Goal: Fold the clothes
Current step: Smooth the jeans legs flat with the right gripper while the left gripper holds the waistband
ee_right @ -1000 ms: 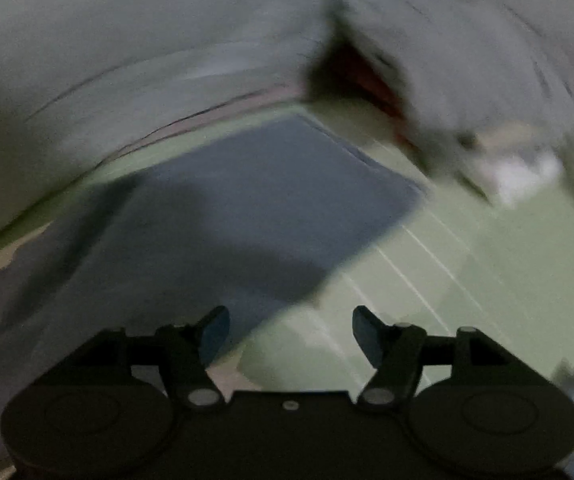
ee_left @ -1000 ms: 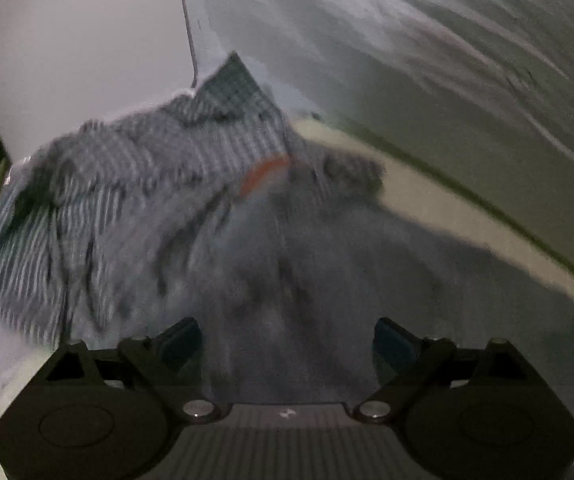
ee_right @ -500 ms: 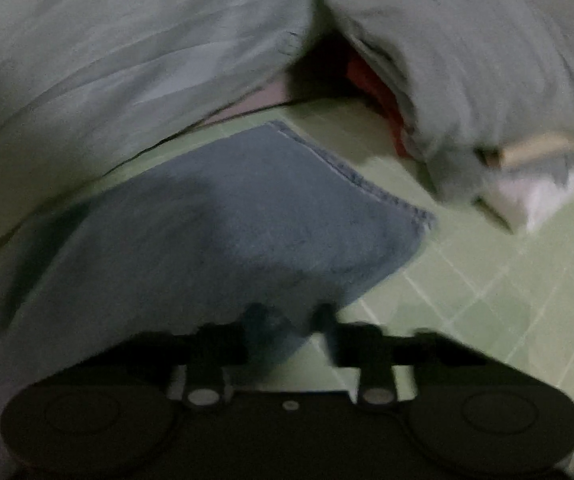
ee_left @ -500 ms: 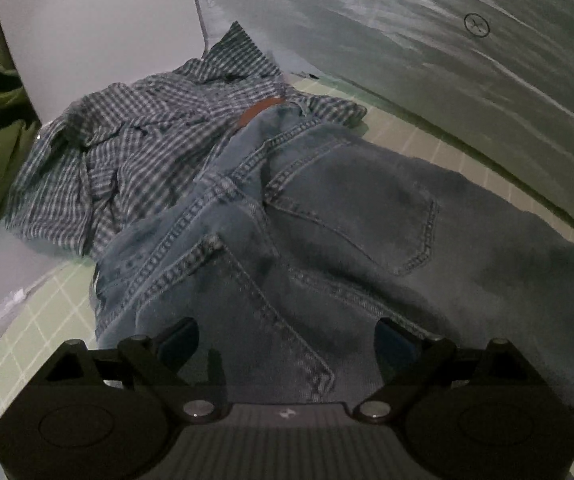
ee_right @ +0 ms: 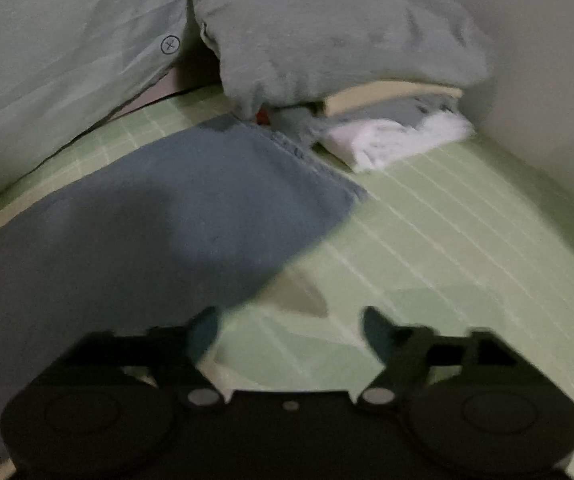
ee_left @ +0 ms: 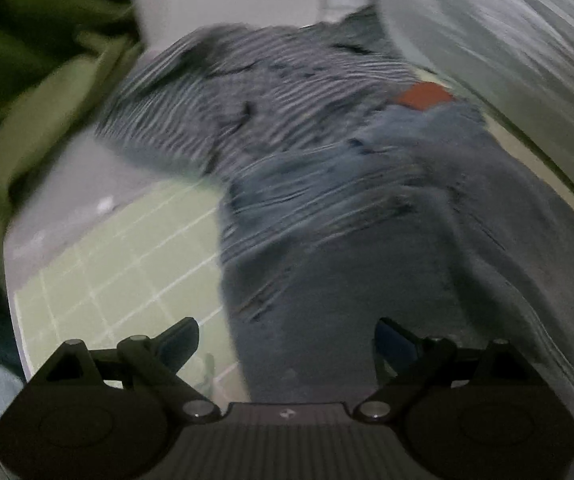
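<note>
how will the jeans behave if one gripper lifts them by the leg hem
The jeans would probably sag and drape rather than hold shape, since they lie limp and flat on the green grid mat. They look like thick denim with a stitched hem, so likely heavy for cloth. The waist end touches the checked shirt and may drag it.

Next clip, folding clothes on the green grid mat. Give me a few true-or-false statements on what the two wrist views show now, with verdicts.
1. The right gripper is clamped on the jeans. False: its jaws stand open over bare mat.
2. A checked shirt lies beyond the jeans' waist. True.
3. The left gripper is open. True.
4. The jeans are red. False: blue denim.
5. Folded clothes sit beyond the leg hem. True.
</note>
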The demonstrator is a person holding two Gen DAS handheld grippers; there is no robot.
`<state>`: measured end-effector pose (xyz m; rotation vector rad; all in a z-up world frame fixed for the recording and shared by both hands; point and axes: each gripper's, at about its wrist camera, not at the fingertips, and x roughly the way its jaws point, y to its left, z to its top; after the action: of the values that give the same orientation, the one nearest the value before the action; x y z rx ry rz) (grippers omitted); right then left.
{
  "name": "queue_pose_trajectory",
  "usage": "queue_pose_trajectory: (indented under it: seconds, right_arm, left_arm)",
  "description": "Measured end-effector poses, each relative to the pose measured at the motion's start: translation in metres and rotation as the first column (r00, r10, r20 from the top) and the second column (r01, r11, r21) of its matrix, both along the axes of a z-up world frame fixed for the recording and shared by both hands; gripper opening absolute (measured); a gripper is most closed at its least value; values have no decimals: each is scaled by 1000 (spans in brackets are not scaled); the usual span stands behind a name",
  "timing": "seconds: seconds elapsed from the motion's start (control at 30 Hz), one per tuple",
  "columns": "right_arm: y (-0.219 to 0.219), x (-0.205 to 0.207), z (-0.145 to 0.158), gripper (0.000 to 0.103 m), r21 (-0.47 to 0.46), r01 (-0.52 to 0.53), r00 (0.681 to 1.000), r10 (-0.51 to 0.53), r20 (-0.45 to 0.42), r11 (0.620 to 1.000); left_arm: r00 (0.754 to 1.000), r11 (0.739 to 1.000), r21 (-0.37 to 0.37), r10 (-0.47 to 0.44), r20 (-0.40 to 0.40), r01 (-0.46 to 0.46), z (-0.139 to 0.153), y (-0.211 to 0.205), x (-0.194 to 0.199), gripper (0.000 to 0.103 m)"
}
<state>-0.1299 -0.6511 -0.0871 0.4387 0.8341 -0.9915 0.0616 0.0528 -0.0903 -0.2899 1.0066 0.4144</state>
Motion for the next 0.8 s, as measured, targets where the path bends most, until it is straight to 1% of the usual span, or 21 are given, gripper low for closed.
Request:
queue_pose_trajectory:
  seconds: [0.1, 0.17, 0.23, 0.3, 0.33, 0.4, 0.5, 0.57, 0.73, 0.8]
  right_arm:
    - [30, -21, 0, 84, 69, -12, 1000, 11, 11, 998]
    - [56, -32, 1, 84, 109, -27, 1000, 26, 11, 994]
    - [81, -38, 1, 84, 138, -65, 998, 65, 1, 988]
    - [100, -42, 0, 84, 146, -96, 995, 98, -11, 985]
    - [108, -44, 0, 84, 150, -110, 993, 114, -17, 983]
    - [122, -48, 4, 84, 148, -145, 988, 150, -26, 978]
    - [133, -57, 10, 85, 145, -165, 985, 171, -31, 976]
    - [140, -66, 15, 86, 146, -165, 985, 171, -29, 976]
    - [161, -83, 17, 86, 149, -154, 986, 162, -46, 977]
    - [169, -87, 16, 86, 152, -148, 987, 157, -47, 977]
  left_arm:
    - [997, 992, -107, 73, 18, -71, -11, 19, -5, 94]
    - [996, 983, -164, 84, 16, -80, -19, 24, -4, 94]
    - [998, 985, -165, 62, 34, -55, -20, 22, -4, 95]
    - [998, 984, -176, 39, 53, -29, -20, 22, -5, 96]
    - [997, 982, -189, 43, 64, -30, -20, 25, -7, 96]
    - [994, 975, -217, 69, 81, -50, -20, 35, -12, 96]
    - [988, 963, -252, 124, 93, -97, -20, 55, -17, 96]
    - [982, 956, -270, 149, 112, -114, -21, 66, -18, 96]
    - [968, 935, -333, 184, 169, -120, -22, 84, -8, 93]
    - [960, 919, -372, 212, 185, -131, -24, 93, -2, 93]
